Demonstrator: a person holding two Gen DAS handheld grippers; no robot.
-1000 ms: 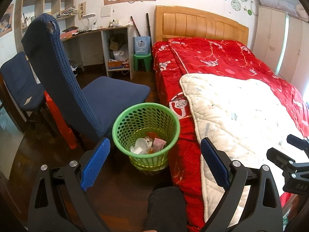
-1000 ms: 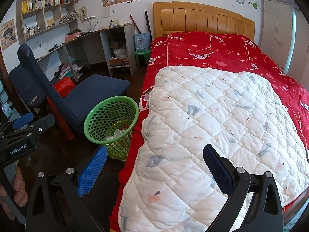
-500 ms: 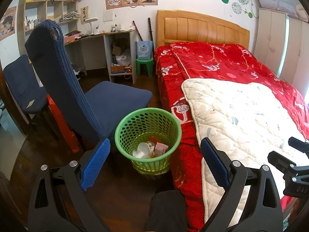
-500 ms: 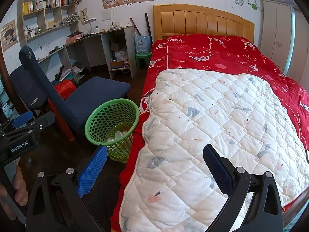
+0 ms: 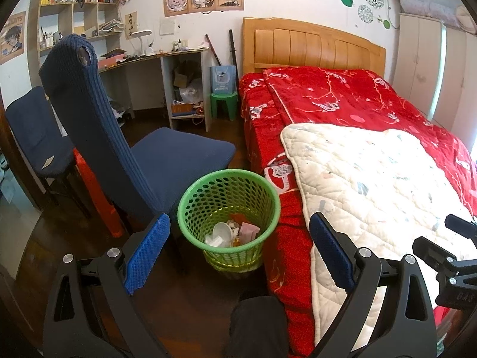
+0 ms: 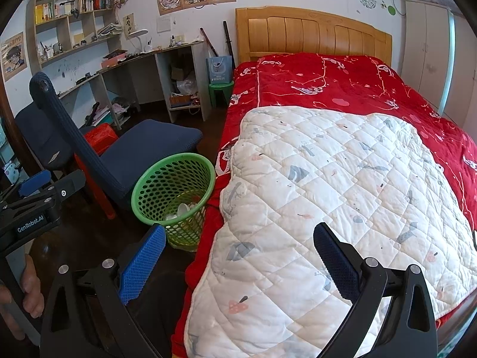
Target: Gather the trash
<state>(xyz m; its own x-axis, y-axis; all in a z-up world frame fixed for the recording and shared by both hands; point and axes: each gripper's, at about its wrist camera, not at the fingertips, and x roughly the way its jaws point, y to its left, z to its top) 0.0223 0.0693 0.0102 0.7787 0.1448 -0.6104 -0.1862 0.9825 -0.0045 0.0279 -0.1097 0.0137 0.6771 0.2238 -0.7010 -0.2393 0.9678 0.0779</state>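
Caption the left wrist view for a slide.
Open left gripper above a green basket of trash, between a blue chair and the red bed.

Both grippers were held level, side by side. The left gripper (image 5: pixel 238 250) stood with its jaws wide apart, empty; the right gripper (image 6: pixel 238 256) likewise gaped, gripping nothing.

Sunlit bedroom: wooden-headboard bed (image 5: pixel 313 44) under red blanket (image 5: pixel 334 95), dark floor (image 5: pixel 184 292), cluttered desk (image 6: pixel 143 56), wall shelves (image 6: pixel 74 15).
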